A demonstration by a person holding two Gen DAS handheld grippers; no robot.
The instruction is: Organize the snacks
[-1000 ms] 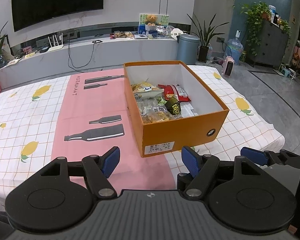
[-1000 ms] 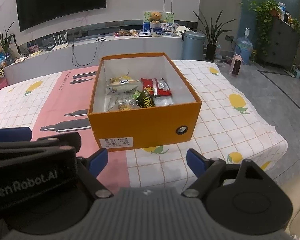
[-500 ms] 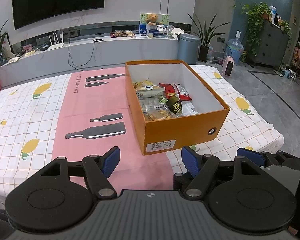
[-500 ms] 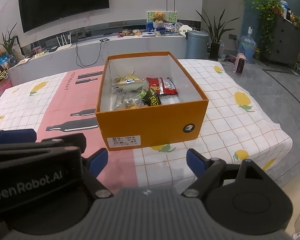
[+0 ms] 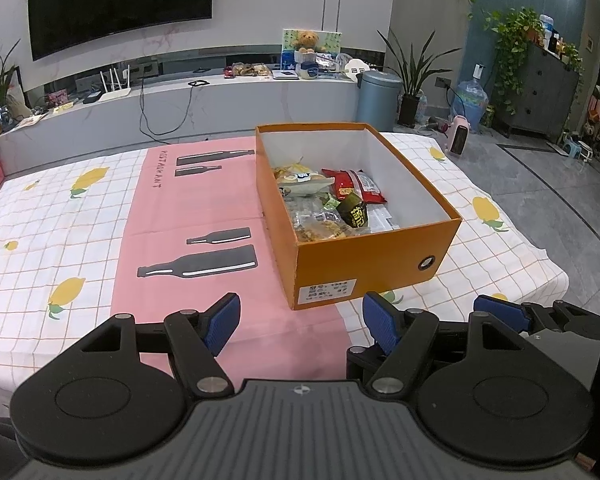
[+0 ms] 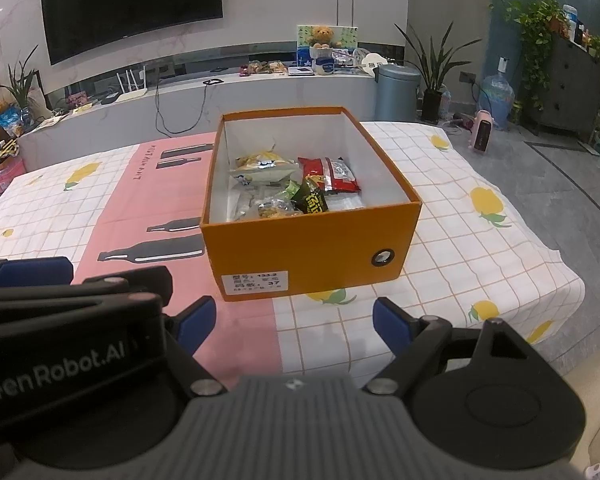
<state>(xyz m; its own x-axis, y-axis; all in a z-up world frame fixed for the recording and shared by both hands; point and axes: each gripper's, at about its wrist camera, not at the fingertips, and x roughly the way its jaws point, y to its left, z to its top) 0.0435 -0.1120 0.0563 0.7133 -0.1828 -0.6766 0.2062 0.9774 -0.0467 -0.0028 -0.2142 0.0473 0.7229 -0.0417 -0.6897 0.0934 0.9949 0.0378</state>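
Note:
An orange cardboard box (image 5: 372,264) (image 6: 300,256) stands open on the table. Inside lie several snack packets: a red packet (image 5: 356,186) (image 6: 334,174), a black packet (image 5: 354,214) (image 6: 312,202), a yellow-and-white bag (image 5: 300,178) (image 6: 264,166) and clear packs of nuts (image 5: 320,230). My left gripper (image 5: 300,318) is open and empty, near the table's front edge, short of the box. My right gripper (image 6: 294,318) is open and empty, just right of the left one, also short of the box. The left gripper's body shows in the right wrist view (image 6: 60,320).
The table wears a white checked cloth with lemons (image 5: 68,288) and a pink strip with bottle prints (image 5: 196,266). Its right edge drops off to the tiled floor (image 6: 572,272). A TV bench (image 5: 180,100), a grey bin (image 5: 378,94) and plants stand behind.
Both grippers have drawn back and up a little from the box, which looks slightly smaller and farther. Both stay open and empty.

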